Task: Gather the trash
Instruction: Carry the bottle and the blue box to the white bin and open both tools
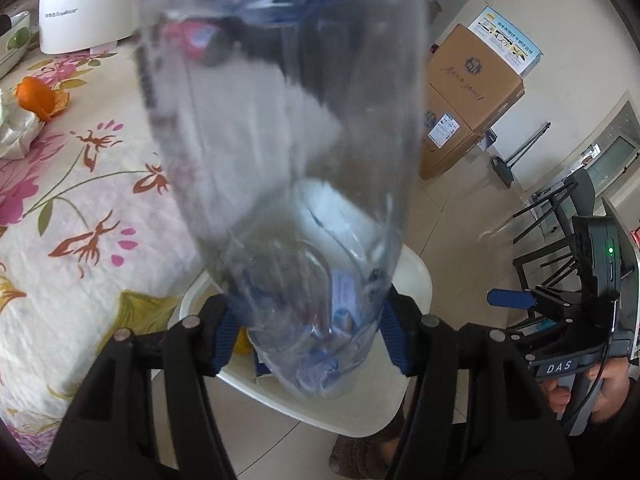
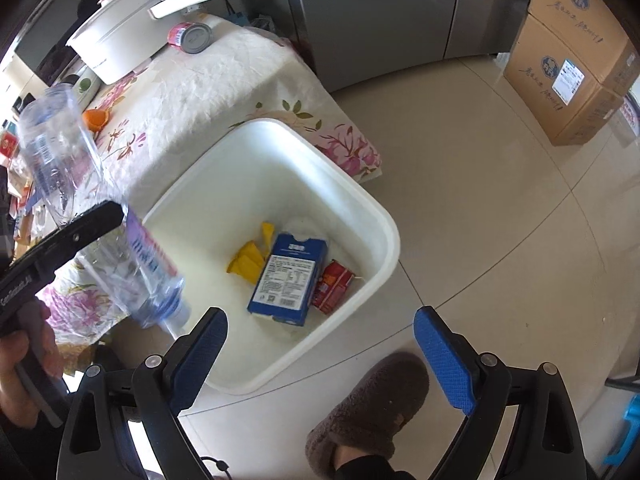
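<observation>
The left claw (image 1: 308, 332) grips a clear empty plastic bottle (image 1: 280, 140), tilted neck-down above the white rectangular plastic bin (image 2: 384, 216). The right claw (image 2: 320, 344) gapes wide, empty, over the bin's near rim; beyond, the floral-clothed surface (image 2: 224, 80).

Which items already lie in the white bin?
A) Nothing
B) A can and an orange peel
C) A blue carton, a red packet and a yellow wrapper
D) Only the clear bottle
C: the right wrist view shows a blue carton, a red packet and a yellow wrapper on the bottom of the bin, while the bottle is in the left gripper beside the rim.
</observation>
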The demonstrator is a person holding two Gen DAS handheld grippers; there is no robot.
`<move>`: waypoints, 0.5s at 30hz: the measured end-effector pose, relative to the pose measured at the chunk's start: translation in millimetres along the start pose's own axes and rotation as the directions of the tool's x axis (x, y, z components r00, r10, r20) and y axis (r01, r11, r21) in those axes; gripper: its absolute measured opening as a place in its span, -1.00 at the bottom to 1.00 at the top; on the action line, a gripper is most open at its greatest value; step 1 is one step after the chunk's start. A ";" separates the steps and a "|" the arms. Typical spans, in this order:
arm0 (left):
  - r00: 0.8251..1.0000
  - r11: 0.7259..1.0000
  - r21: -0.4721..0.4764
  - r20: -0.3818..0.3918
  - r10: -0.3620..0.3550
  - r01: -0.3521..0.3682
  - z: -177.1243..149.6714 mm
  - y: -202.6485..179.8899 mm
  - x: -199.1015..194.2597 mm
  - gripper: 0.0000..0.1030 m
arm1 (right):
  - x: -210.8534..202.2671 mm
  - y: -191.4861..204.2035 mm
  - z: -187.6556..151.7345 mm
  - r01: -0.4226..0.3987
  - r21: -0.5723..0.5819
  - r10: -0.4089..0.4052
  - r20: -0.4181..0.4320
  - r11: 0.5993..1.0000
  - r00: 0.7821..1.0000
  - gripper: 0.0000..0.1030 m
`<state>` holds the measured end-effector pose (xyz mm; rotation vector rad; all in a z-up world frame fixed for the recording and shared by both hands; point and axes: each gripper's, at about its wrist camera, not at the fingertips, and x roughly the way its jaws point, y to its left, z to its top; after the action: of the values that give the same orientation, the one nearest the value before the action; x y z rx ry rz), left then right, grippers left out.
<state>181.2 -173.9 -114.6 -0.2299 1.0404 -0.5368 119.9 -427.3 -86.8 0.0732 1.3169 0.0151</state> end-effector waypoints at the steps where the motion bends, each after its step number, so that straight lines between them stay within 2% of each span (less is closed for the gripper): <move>1: 1.000 1.000 0.001 0.002 0.001 -0.001 1.6 -0.2 2.8 0.20 | -0.2 -2.1 0.0 0.004 0.003 -0.004 -0.001 1.000 1.000 0.85; 7: 1.000 1.000 -0.005 -0.011 0.019 -0.019 -1.1 2.3 8.3 0.21 | -2.7 -11.2 0.6 0.010 0.015 -0.010 -0.002 1.000 1.000 0.85; 10: 1.000 0.999 -0.038 -0.024 0.019 -0.020 -0.3 7.7 3.5 0.62 | -2.7 -9.4 1.8 0.024 0.006 -0.024 -0.001 1.000 1.000 0.85; 12: 0.999 0.998 -0.042 -0.015 0.040 -0.040 -1.6 10.4 -3.6 0.71 | -2.9 -9.8 2.6 0.028 0.007 -0.028 -0.002 1.000 1.000 0.85; 14: 0.997 0.997 -0.036 -0.030 0.066 -0.067 -3.7 13.4 -10.9 0.95 | -3.5 -8.0 3.8 0.026 0.010 -0.026 0.000 1.000 1.000 0.85; 15: 0.997 0.997 -0.031 -0.027 0.075 -0.075 -5.5 14.1 -14.0 0.96 | -3.7 -6.9 4.2 0.025 0.011 -0.025 0.002 1.000 1.000 0.85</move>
<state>175.4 -154.3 -112.8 -0.2115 1.0794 -0.4567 122.8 -434.6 -82.7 0.0659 1.3155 -0.0139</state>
